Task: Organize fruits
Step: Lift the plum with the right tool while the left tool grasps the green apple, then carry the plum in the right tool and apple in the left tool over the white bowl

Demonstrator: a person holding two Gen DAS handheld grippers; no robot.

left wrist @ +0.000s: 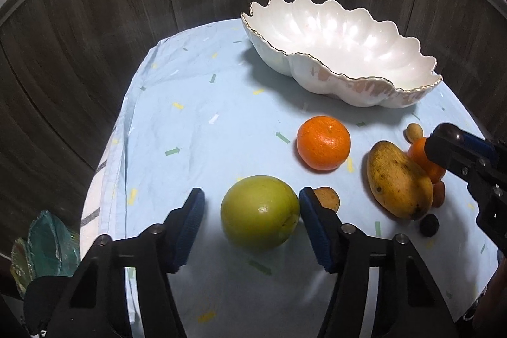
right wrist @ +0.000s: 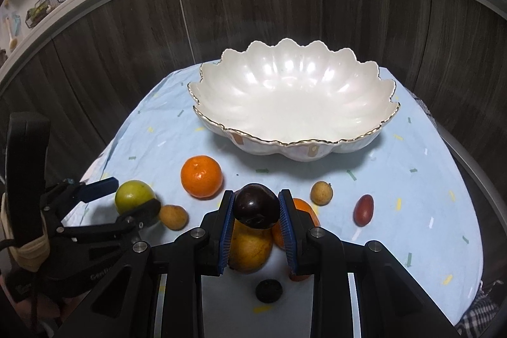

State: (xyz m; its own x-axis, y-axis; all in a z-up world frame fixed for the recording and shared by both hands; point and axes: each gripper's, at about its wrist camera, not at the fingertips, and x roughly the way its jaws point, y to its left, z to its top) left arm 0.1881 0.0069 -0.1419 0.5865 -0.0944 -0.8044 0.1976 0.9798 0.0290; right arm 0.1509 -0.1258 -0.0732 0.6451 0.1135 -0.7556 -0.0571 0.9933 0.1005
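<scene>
My left gripper [left wrist: 252,195] [right wrist: 133,195] straddles a green round fruit [left wrist: 259,211] [right wrist: 134,195] on the blue cloth. Its right pad touches the fruit and a gap shows at the left pad, so it is open. My right gripper [right wrist: 256,198] is shut on a dark purple plum [right wrist: 256,206], held above a yellow mango [right wrist: 250,249] [left wrist: 399,179]. The white scalloped bowl [right wrist: 285,103] [left wrist: 317,78] stands empty at the back. An orange [left wrist: 323,143] [right wrist: 201,176] lies between the bowl and the green fruit.
Also on the cloth are a second orange [right wrist: 304,208], two tan longans [right wrist: 172,216] [right wrist: 321,193], a red oval fruit [right wrist: 363,209] and a small black fruit [right wrist: 268,290]. A green glass dish [left wrist: 44,243] sits off the left edge. Dark cabinet fronts stand behind the table.
</scene>
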